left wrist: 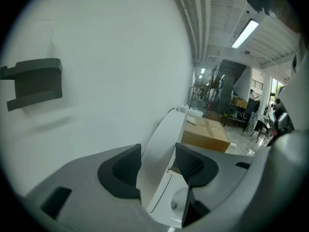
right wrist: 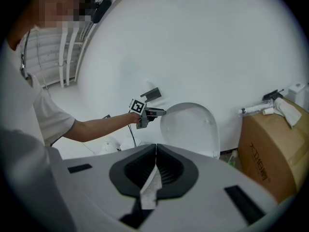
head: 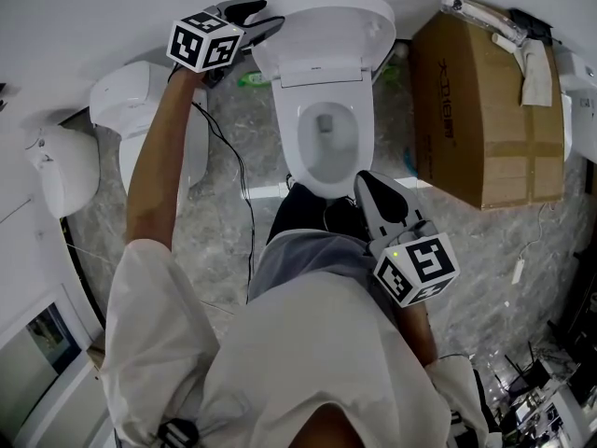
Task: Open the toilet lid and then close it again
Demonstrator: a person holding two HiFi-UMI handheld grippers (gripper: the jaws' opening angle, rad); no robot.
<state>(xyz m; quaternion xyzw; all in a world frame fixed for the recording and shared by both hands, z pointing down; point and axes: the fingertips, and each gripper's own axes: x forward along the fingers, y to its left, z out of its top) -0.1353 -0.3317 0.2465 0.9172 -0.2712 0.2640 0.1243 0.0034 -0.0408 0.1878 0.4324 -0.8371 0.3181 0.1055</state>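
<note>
Wht toilet lid (head: 322, 26), brn box (head: 476, 110)

A person wears a white short-sleeved shirt (head: 280, 362). The left gripper (head: 261, 19) and right gripper (head: 370, 187) are grey, with black ribbed pads (right wrist: 170, 170). Each bears a cube (head: 417, 269) of black-and-white square markers. A thin black cable (head: 238, 171) trails from the left one.

Dark printed characters are borne on the side of the cardboard box (head: 485, 110), but at this size they cannot be read with certainty.
</note>
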